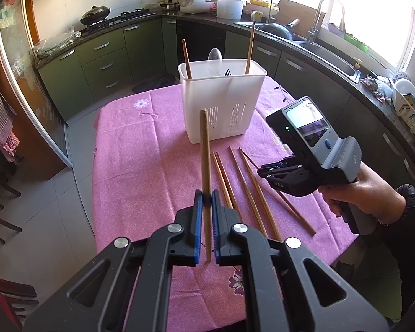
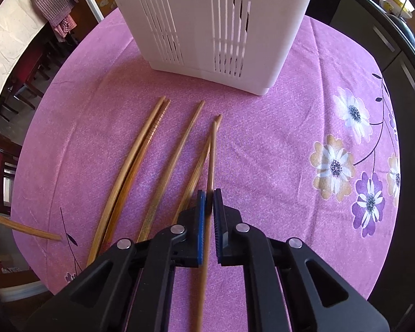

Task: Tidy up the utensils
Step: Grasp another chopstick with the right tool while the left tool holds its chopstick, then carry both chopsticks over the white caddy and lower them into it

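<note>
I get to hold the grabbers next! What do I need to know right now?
Left gripper: shut on one chopstick, held up off the table.
Right gripper: shut on another chopstick, the right-most of the row, whose tip looks still low over the pink tablecloth.
White utensil holder: stands at the far side of the table, with two chopsticks, a spoon and what looks like a fork already inside.
Still loose on the cloth: four chopsticks.
Left to do: drop both held chopsticks into the holder, then collect the rest.
</note>
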The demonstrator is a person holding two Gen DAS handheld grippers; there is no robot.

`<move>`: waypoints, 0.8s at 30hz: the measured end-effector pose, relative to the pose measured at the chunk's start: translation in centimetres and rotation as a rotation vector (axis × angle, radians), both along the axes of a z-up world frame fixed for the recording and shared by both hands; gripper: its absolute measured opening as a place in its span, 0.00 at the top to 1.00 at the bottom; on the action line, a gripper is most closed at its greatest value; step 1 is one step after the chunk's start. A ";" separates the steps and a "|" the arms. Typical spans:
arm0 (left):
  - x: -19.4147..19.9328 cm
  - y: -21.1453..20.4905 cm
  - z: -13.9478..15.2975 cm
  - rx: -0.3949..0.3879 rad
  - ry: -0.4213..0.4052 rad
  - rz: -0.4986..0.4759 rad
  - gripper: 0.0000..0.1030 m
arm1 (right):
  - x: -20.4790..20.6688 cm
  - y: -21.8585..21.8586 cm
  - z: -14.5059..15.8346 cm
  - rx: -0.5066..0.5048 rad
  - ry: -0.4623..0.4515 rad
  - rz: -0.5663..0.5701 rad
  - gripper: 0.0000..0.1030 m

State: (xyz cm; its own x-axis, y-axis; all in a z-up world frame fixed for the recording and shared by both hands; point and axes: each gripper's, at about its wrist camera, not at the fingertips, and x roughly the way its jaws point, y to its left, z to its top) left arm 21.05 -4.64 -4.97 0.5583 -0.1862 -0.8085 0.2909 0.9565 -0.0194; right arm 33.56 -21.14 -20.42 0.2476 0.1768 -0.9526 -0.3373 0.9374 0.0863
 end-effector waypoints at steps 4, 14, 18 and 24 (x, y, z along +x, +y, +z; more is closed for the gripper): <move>-0.1 0.0 0.0 0.004 0.001 -0.003 0.94 | -1.0 -1.2 4.0 0.046 -0.104 -0.012 0.94; -0.4 0.1 0.0 0.008 -0.004 -0.004 0.93 | -8.3 -5.9 12.8 0.170 -0.348 -0.013 0.94; -0.5 0.2 0.0 0.009 -0.006 -0.001 0.93 | -11.0 -7.1 13.4 0.174 -0.387 -0.005 0.94; -0.8 0.0 0.2 0.020 -0.010 -0.006 0.93 | -13.4 -7.8 13.6 0.190 -0.407 -0.002 0.93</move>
